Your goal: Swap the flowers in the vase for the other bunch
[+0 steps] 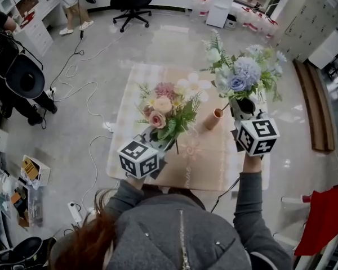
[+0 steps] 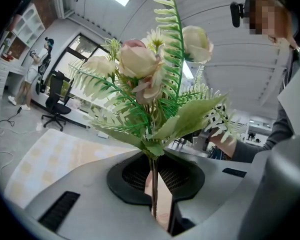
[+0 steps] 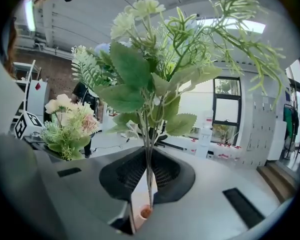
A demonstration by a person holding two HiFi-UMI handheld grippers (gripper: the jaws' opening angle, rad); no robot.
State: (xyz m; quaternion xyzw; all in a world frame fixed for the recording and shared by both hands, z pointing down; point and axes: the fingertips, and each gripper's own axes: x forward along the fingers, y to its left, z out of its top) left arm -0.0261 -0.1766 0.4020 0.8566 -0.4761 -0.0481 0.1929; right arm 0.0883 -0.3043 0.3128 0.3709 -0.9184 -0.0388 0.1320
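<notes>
An orange vase (image 1: 215,118) stands on the table, with nothing in it; in the right gripper view its mouth (image 3: 145,213) shows below the jaws. My right gripper (image 1: 240,107) is shut on the stems of the blue-and-white bunch (image 1: 245,73), held up above and to the right of the vase. These stems (image 3: 148,174) run up between the right gripper (image 3: 148,196) jaws. My left gripper (image 1: 158,136) is shut on the stems of the pink-and-cream bunch (image 1: 164,110), held upright to the left of the vase. The left gripper (image 2: 157,204) pinches that bunch's thin stem (image 2: 153,184).
A pale checked cloth (image 1: 132,94) covers the small table. Cables (image 1: 81,89) trail over the floor to the left. An office chair (image 1: 130,4) and white cabinets stand at the back. A person (image 1: 73,4) stands far left at the back. A red cloth (image 1: 324,218) hangs at the right.
</notes>
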